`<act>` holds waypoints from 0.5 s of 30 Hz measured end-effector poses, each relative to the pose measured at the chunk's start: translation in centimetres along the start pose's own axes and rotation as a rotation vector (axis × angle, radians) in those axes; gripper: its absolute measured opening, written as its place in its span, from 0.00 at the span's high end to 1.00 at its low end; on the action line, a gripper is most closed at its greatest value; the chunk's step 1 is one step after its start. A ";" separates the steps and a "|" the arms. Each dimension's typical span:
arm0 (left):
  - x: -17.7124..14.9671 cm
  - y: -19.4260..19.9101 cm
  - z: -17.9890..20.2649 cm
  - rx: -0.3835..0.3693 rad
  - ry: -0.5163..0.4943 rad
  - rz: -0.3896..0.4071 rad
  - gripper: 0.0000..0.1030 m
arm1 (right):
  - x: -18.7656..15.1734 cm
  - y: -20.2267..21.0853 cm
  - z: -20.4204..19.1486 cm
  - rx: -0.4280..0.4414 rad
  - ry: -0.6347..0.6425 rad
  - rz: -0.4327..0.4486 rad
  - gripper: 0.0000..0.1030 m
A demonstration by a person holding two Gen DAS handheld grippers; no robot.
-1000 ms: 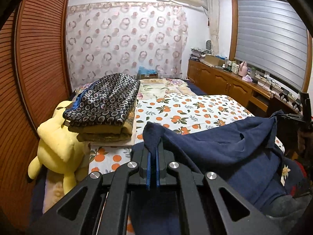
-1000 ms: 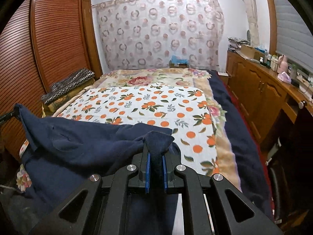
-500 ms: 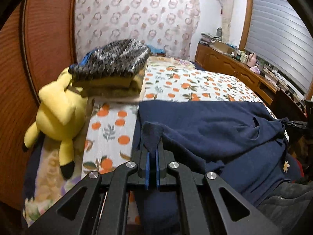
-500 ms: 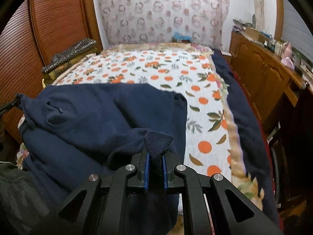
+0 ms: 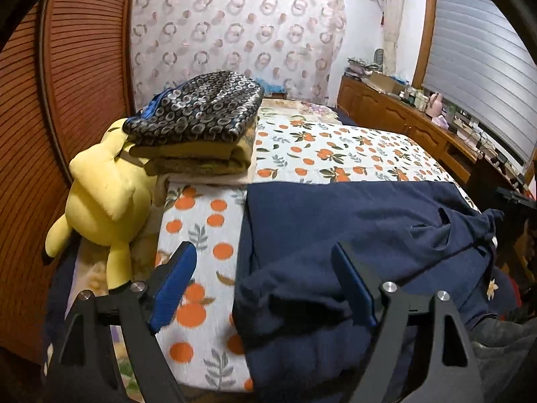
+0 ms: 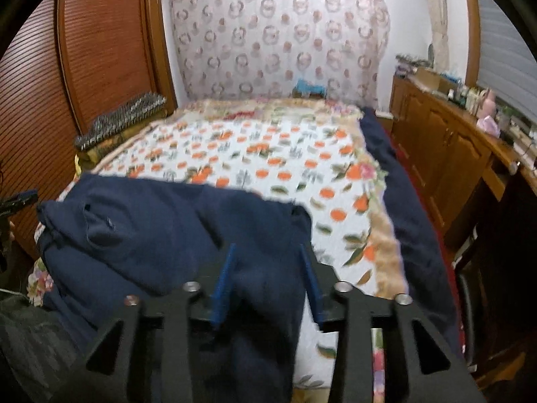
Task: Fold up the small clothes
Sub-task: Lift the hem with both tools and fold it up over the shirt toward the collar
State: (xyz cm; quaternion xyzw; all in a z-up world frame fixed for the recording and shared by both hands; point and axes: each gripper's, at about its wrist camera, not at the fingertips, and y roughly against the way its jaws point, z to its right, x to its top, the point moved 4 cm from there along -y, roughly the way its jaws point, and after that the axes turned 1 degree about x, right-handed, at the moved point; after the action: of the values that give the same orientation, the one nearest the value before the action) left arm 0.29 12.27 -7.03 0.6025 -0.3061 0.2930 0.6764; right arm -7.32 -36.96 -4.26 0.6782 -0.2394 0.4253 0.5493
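Now both tongs stand open over the navy garment

Spread across the near end of the bed (image 5: 335, 154), the navy garment (image 5: 352, 221) lies on the orange-print cover, its far edge straight and its near part rumpled and hanging over the bed's edge; the left tongs (image 5: 265, 282) are spread wide, one blue pad over the printed cover and the other over the dark cloth, with a bunched fold of the garment lying between them, gripped by neither; the right tongs (image 6: 268, 278) are likewise parted, the cloth's near right corner lying loose between the pads, though this view is blurred

At the left side of the bed a yellow plush toy (image 5: 104, 198) leans beside a stack of folded textiles (image 5: 198, 134), a dark ring-patterned piece on top of mustard ones; a wooden sideboard (image 6: 446, 154) runs along the right wall, and a patterned curtain (image 6: 278, 40) hangs behind the bed
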 end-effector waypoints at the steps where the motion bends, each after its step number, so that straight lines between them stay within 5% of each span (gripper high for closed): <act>1: 0.4 -0.4 0.1 0.005 -0.013 -0.003 0.19 | 0.4 0.3 0.1 -0.013 0.007 0.013 0.52; 6: 2.4 -3.4 0.3 0.005 -0.044 -0.032 0.19 | 2.2 -1.0 0.0 -0.025 0.035 0.026 0.31; 15: 5.0 -9.4 -2.1 0.030 -0.037 -0.138 0.19 | 2.5 -9.6 0.9 -0.006 0.031 -0.147 0.30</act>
State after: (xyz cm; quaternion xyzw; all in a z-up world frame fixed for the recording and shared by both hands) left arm 10.88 13.52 -9.35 0.6375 -0.2719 0.2390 0.6801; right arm 1.92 -34.74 -7.36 0.6856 -0.1816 0.3934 0.5850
